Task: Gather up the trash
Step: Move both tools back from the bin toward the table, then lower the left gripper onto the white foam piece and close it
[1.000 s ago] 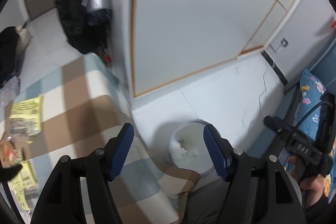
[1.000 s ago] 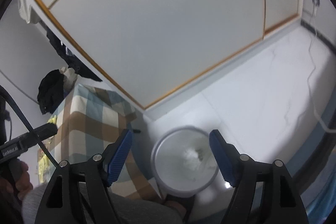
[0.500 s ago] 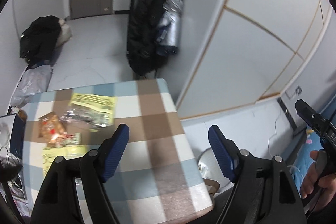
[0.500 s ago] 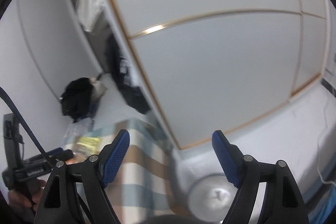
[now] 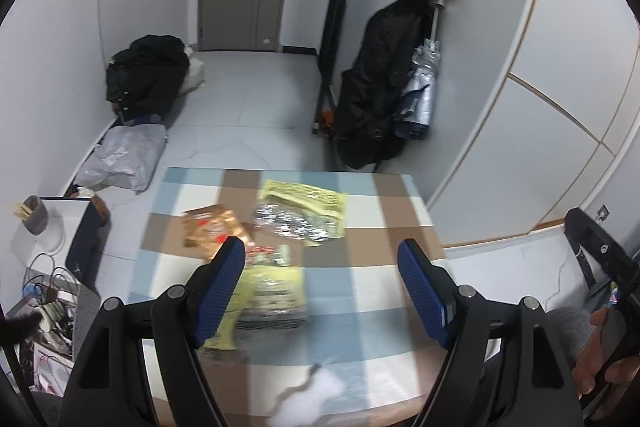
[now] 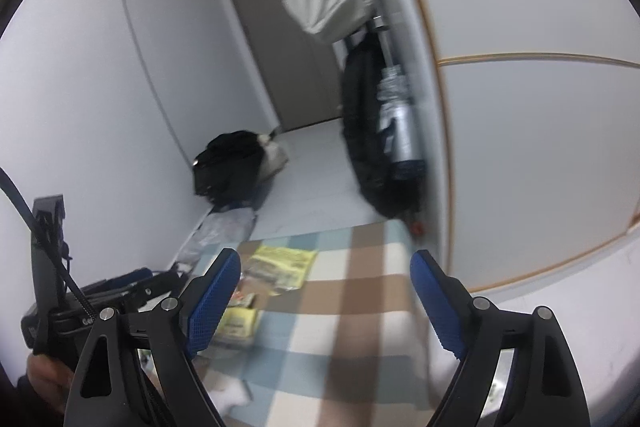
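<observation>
Several snack wrappers lie on the checked tablecloth (image 5: 360, 291): a yellow one (image 5: 308, 197) over a silver one (image 5: 296, 225), an orange packet (image 5: 208, 227) and a yellow-green one (image 5: 272, 299). A blurred white scrap (image 5: 316, 393) sits at the near edge. My left gripper (image 5: 320, 267) hovers open above the near half of the table, with nothing between its fingers. In the right wrist view my right gripper (image 6: 326, 279) hangs over the same table, its jaws opening and empty. The yellow wrappers (image 6: 284, 261) show beyond its left finger.
Beyond the table lie a black bag (image 5: 148, 75) and a grey plastic sack (image 5: 124, 155) by the left wall. A rack with a black coat (image 5: 380, 91) stands ahead on the right. White wardrobe panels (image 5: 540, 147) close the right side. A side stand with a cup (image 5: 34, 215) and cables is left.
Both views swung up from the white bin on the floor to the table top and the room beyond. Both pairs of jaws stand a little wider than before.
</observation>
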A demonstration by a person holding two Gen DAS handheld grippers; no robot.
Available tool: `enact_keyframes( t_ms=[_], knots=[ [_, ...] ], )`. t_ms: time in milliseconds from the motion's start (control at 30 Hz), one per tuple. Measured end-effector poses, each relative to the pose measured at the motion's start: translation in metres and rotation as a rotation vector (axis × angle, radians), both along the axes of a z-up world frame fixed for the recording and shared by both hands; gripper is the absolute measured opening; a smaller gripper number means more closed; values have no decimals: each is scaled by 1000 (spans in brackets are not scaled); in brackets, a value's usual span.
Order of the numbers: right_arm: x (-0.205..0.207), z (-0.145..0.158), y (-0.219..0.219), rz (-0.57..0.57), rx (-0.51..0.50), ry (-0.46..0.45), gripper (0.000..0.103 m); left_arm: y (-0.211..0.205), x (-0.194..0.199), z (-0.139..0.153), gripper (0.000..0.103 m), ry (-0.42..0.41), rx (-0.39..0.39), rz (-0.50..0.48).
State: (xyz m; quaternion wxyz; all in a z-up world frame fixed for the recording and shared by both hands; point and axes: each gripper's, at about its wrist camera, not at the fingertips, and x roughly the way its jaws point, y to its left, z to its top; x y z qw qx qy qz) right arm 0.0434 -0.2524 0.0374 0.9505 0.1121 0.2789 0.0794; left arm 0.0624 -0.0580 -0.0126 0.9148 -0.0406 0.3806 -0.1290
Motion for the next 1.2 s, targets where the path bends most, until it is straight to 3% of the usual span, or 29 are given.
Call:
enact_keyframes(
  t_ms=[267, 500, 767, 1100, 1200],
  knots=[
    [5, -21, 45, 89, -30, 10, 89, 32, -9, -23, 80, 9, 13, 15],
    [10, -44, 60, 110, -37, 31, 90, 45, -15, -53, 80, 105, -51, -111],
    [13, -52, 52, 79, -15, 53, 90, 47, -22, -79, 80, 200, -66, -165],
    [15, -57, 38, 57, 33, 73, 90, 23, -27, -104, 80, 308, -10, -254],
    [13, -57, 31, 45, 54, 74, 90, 16, -30, -114, 80, 339, 39, -278]
  ],
)
